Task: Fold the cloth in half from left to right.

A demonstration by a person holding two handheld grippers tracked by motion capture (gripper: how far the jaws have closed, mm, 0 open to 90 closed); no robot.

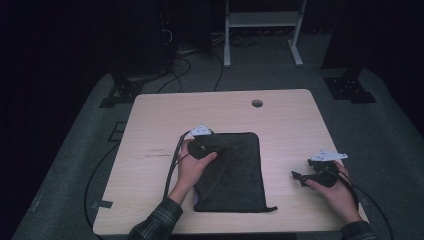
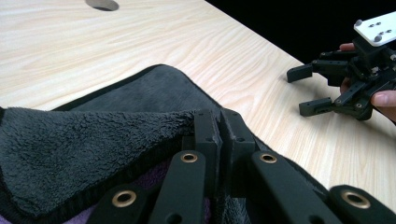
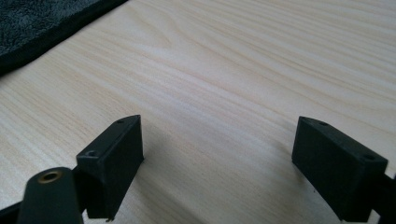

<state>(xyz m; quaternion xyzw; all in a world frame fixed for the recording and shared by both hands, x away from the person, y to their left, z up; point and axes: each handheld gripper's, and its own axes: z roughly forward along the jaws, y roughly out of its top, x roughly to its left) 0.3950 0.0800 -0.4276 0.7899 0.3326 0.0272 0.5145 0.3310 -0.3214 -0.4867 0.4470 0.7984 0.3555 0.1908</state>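
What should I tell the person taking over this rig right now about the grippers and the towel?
Left gripper: shut on an edge of the dark towel, lifting that edge over the rest of it.
Right gripper: open, holding nothing, low over bare table to the towel's right.
Towel: middle of the table, mostly flat, its left part raised into a fold.
Done: edge gripped, fold begun.
Left: probably carry the edge across, lay it down, release.

A dim, murky high view leaves the room black beyond the pale wooden tabletop [image 1: 280,120], while both gripper views are brighter, with softly blurred foregrounds.
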